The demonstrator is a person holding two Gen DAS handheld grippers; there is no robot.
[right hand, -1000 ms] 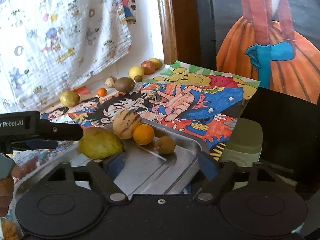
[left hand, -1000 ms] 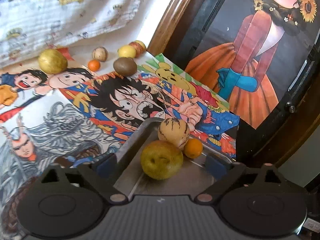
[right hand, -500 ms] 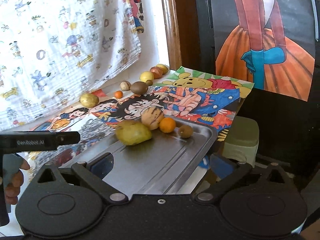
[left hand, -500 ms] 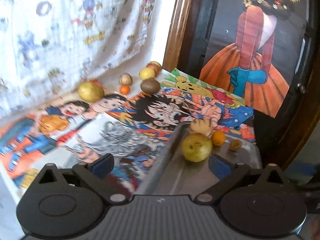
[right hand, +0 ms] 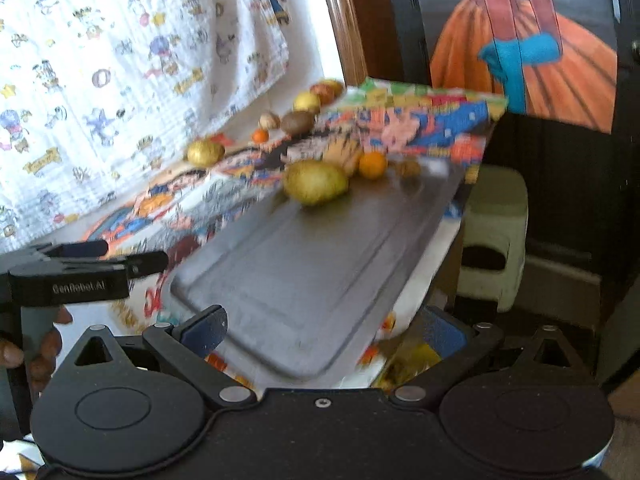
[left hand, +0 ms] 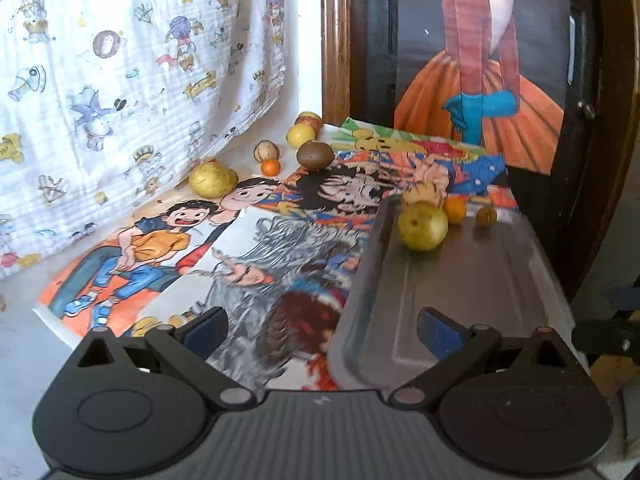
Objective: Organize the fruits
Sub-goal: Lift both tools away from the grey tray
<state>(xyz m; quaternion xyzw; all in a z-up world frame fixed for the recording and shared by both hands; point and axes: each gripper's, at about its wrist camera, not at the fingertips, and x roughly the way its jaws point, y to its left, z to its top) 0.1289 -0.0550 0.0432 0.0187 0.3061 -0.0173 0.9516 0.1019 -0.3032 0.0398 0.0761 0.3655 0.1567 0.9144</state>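
A metal tray [left hand: 472, 280] [right hand: 312, 280] lies on the cartoon-covered table. At its far end sit a yellow-green fruit [left hand: 422, 226] [right hand: 314, 182], a striped tan fruit [left hand: 424, 194], a small orange [left hand: 455, 211] [right hand: 372, 165] and a small brown fruit [left hand: 486, 216]. Several more fruits lie along the wall: a yellow one [left hand: 212, 179], a small orange [left hand: 271, 167], a brown kiwi-like one [left hand: 315, 155]. My left gripper [left hand: 322, 326] is open and empty near the tray's front left edge. My right gripper [right hand: 324, 326] is open and empty above the tray's near end.
A patterned white cloth [left hand: 120, 80] hangs behind the table. A painting of a figure in an orange skirt [left hand: 480, 92] leans at the back right. A pale green stool [right hand: 496, 236] stands right of the table. The left gripper's body [right hand: 80, 276] shows in the right wrist view.
Both grippers have pulled back and up from the tray, so the fruits look farther away. The yellow-green fruit stays on the tray where the left gripper was.
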